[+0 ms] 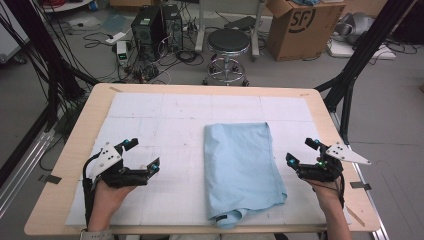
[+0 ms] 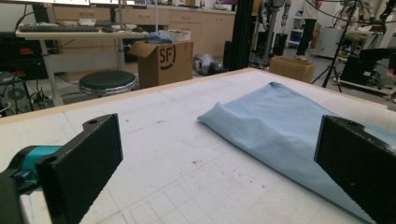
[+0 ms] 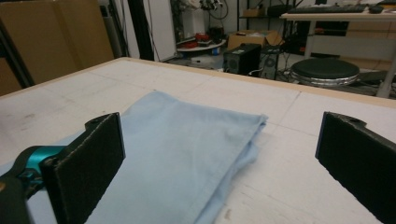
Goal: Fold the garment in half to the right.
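A light blue cloth (image 1: pixel 242 167) lies folded in a long strip down the middle of the white mat (image 1: pixel 165 120), its near end bunched at the table's front edge. My left gripper (image 1: pixel 142 156) rests open on the mat well to the left of the cloth, nothing between its jaws. In the left gripper view the cloth (image 2: pixel 280 123) stretches ahead to the right. My right gripper (image 1: pixel 301 152) stands open just off the cloth's right edge, jaws wide and empty. The right gripper view looks over the cloth (image 3: pixel 182 149) between the spread fingers (image 3: pixel 88 163).
The mat covers a wooden table (image 1: pixel 75 150). Beyond the far edge stand a black round stool (image 1: pixel 228 42), computer towers (image 1: pixel 150 30) with tangled cables, and a cardboard box (image 1: pixel 302 25). Black frame legs (image 1: pixel 350 80) rise at the right and left sides.
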Demonstrator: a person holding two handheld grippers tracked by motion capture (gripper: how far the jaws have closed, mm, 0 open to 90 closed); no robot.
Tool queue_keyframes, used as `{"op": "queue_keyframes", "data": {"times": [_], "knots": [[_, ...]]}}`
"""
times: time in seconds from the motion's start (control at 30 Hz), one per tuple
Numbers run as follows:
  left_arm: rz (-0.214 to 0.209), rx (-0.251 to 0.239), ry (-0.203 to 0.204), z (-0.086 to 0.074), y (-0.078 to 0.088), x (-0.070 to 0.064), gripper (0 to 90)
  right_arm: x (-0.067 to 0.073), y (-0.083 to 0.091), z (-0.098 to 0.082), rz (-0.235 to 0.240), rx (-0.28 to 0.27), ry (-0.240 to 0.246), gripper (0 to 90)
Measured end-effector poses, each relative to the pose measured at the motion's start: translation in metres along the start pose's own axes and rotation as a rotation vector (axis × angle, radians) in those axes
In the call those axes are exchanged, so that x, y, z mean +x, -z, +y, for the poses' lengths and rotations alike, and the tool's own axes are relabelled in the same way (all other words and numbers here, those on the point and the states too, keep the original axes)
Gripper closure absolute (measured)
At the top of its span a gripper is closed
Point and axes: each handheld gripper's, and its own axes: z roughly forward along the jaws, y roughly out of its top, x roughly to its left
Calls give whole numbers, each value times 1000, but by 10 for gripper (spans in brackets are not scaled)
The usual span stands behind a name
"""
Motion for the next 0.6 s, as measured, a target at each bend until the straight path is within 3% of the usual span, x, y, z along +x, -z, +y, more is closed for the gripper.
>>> {"op": "queue_keyframes", "data": {"times": [0.2, 0.4, 0.6], "knots": [[16, 34, -13, -6, -2, 1, 17, -12, 8, -15, -47, -14, 12, 1], [18, 33, -18, -8, -2, 0, 17, -15, 10, -23, -70, -8, -4, 1], [13, 46, 12, -10, -4, 1, 17, -17, 11, -23, -72, -22, -14, 1]]}}
